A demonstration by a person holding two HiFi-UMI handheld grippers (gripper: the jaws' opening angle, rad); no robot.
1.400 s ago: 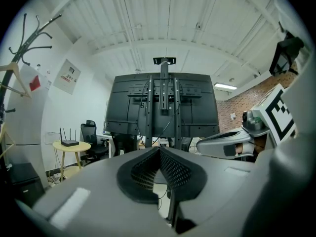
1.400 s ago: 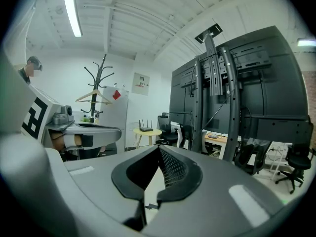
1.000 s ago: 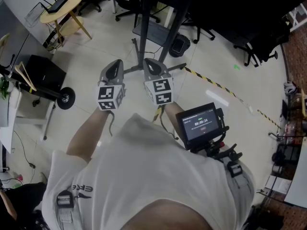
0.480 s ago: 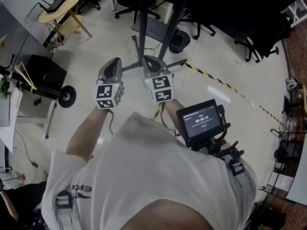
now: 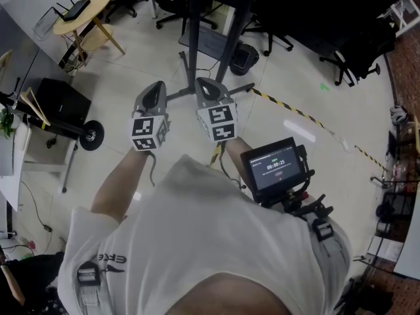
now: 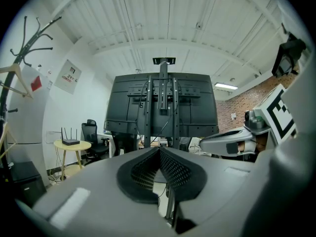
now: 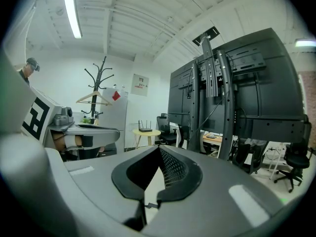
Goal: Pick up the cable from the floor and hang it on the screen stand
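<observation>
I hold both grippers level and side by side in front of the black screen stand. The left gripper and the right gripper are both shut, with nothing between the jaws. In the left gripper view the tips meet, pointing at the back of the screen. Jaw tips also meet in the right gripper view, with the stand's posts to the right. A yellow-and-black striped line lies on the floor right of the stand's base. Whether it is the cable I cannot tell.
A round yellow table with a router stands far left, above a black box and a wheeled bar. Office chairs stand far right. A coat stand is by the wall. A small monitor hangs at my chest.
</observation>
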